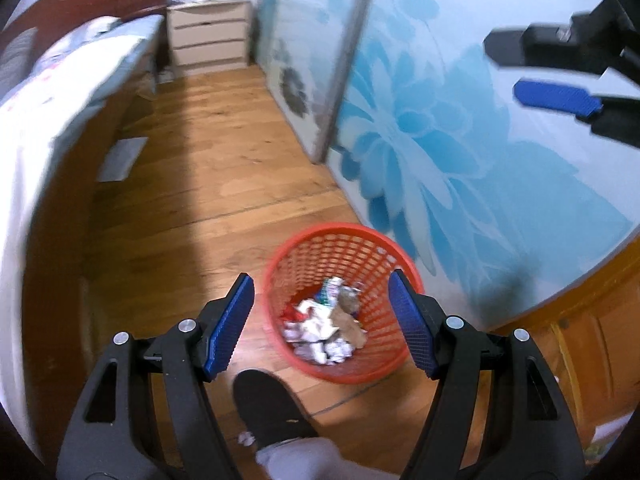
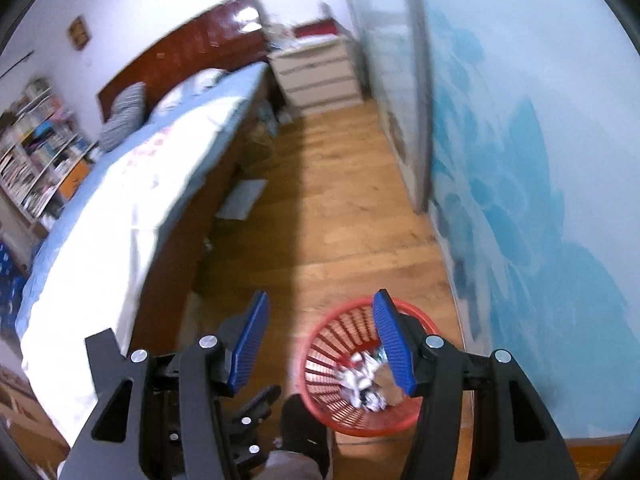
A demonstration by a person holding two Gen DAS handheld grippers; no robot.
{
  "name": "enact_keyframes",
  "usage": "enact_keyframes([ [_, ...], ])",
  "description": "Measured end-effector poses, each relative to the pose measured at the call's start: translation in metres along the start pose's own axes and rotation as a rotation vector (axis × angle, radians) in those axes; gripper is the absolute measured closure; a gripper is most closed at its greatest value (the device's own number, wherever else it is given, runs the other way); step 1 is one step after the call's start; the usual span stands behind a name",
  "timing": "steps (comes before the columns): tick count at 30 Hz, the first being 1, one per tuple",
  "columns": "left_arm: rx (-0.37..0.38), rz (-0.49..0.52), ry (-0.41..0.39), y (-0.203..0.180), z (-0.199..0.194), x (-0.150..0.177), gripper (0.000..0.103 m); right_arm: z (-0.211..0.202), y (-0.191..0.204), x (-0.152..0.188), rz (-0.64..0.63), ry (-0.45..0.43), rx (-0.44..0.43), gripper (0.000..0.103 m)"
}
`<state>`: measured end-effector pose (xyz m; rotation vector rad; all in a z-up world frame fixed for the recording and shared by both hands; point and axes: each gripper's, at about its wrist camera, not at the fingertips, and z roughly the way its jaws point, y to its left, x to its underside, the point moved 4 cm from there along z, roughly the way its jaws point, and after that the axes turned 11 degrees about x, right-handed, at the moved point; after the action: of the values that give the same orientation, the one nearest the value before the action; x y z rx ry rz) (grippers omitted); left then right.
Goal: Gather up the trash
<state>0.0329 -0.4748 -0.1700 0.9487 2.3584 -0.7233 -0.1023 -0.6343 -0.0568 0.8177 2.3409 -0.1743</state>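
**Basket half full, one scrap left by the foot**

Both claws hang wide open and empty. The left gripper (image 1: 320,320) is above the red basket (image 1: 344,236), the right gripper (image 2: 320,344) a little to its side. The basket stands on the wooden floor (image 1: 224,184) just beside the blue flowered wardrobe door (image 1: 460,140). It holds crumpled paper (image 1: 320,336) and wrappers: light, soft stuff that squashes easily, so I'd pinch each ball across its middle. One small white scrap (image 1: 246,438) lies on the floor next to the person's dark-socked foot (image 1: 268,408). The basket is thin plastic lattice, round and tapering, likely light and a bit springy; its rim looks the best hold.
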Motion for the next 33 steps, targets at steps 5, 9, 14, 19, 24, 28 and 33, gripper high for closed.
enact_keyframes([
  [5,-0.102,-0.058,-0.116,0.043,-0.087,-0.004,0.033,-0.055,0.081,-0.015,-0.105,-0.092,-0.077,0.045],
  [9,-0.222,-0.138,-0.247,0.096,-0.188,0.003,0.033,-0.089,0.145,-0.013,-0.168,-0.137,-0.145,0.045],
  [14,-0.350,-0.212,-0.349,0.148,-0.283,0.030,0.033,-0.121,0.235,0.003,-0.260,-0.173,-0.214,0.045],
  [19,-0.446,-0.314,-0.429,0.202,-0.354,0.067,0.033,-0.142,0.326,0.029,-0.353,-0.205,-0.296,0.044],
  [24,-0.501,-0.380,-0.465,0.243,-0.385,0.093,0.033,-0.140,0.402,0.064,-0.451,-0.198,-0.355,0.042],
  [28,-0.529,-0.399,-0.451,0.267,-0.385,0.108,0.033,-0.114,0.448,0.099,-0.521,-0.161,-0.383,0.042],
  [33,-0.570,-0.414,-0.408,0.290,-0.386,0.126,0.033,-0.069,0.473,0.129,-0.554,-0.093,-0.391,0.042],
])
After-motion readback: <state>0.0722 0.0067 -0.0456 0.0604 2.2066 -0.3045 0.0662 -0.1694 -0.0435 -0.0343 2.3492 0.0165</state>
